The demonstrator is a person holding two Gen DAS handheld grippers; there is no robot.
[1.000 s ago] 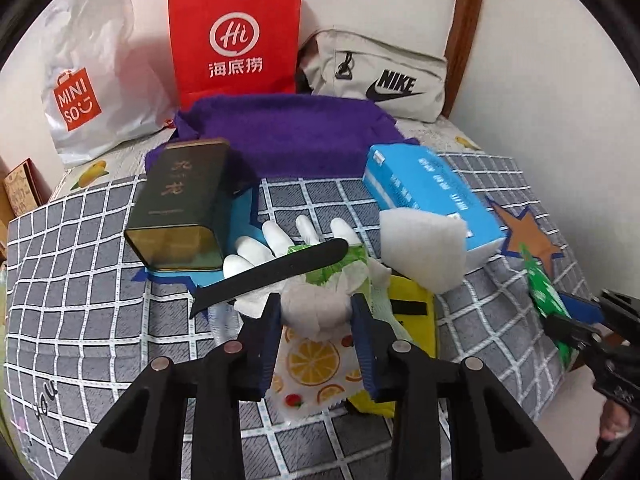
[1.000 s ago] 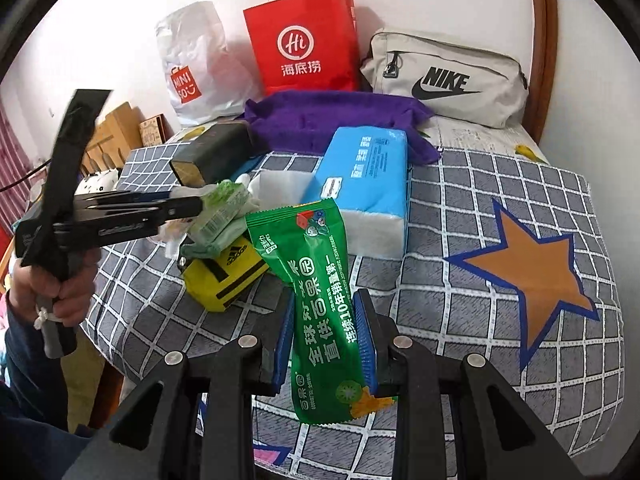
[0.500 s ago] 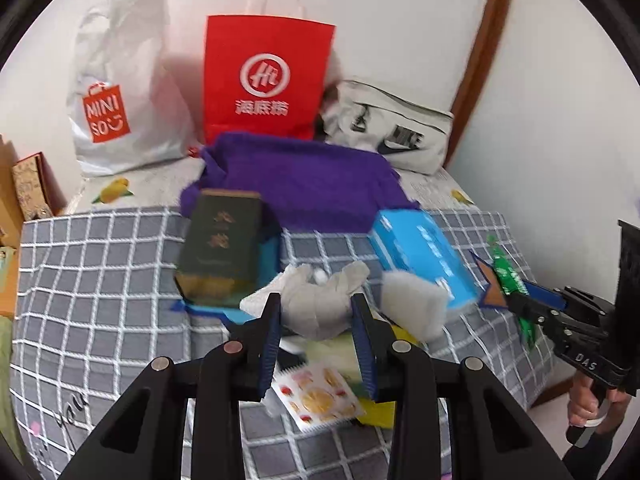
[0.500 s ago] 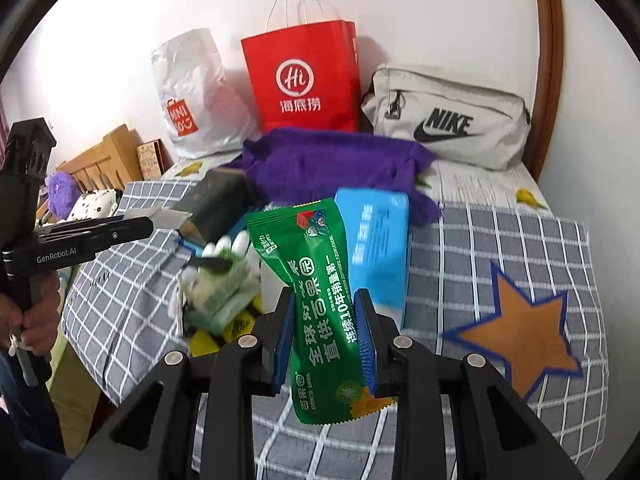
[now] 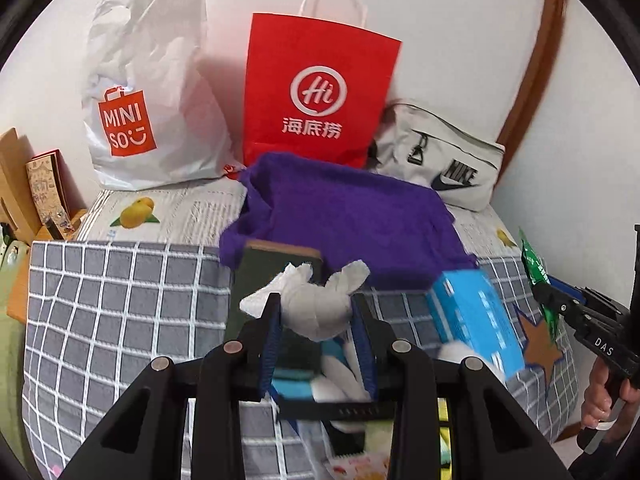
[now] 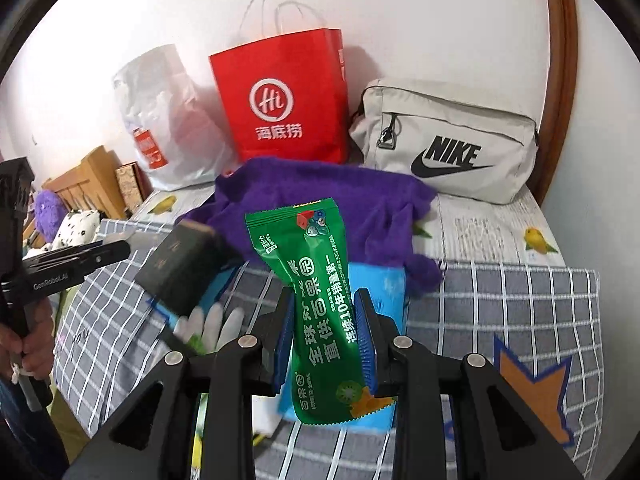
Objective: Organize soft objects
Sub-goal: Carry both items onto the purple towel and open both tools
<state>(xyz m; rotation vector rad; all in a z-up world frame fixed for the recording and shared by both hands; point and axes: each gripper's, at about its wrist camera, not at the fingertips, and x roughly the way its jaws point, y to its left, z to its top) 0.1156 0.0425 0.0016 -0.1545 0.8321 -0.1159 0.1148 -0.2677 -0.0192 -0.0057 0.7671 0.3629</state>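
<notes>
My left gripper (image 5: 318, 322) is shut on a crumpled white cloth (image 5: 316, 304), held up above the bed. In the right wrist view my right gripper (image 6: 324, 332) is shut on a green snack packet (image 6: 316, 296), also lifted clear of the bed. The same packet (image 5: 534, 268) and right gripper show at the right edge of the left wrist view. Below lie a white glove (image 6: 212, 322), a blue tissue pack (image 5: 476, 316), a dark green tin (image 6: 180, 268) and a purple towel (image 5: 344, 208).
A red paper bag (image 5: 316, 96), a white Miniso bag (image 5: 148, 92) and a grey Nike pouch (image 6: 448, 140) stand against the wall. The grey checked blanket (image 5: 120, 300) covers the bed. A hand (image 6: 28, 344) holds the left gripper's handle at the left.
Both grippers have risen and drawn back from the pile, carrying the white cloth and the green packet. The items on the bed now sit lower in both views.
</notes>
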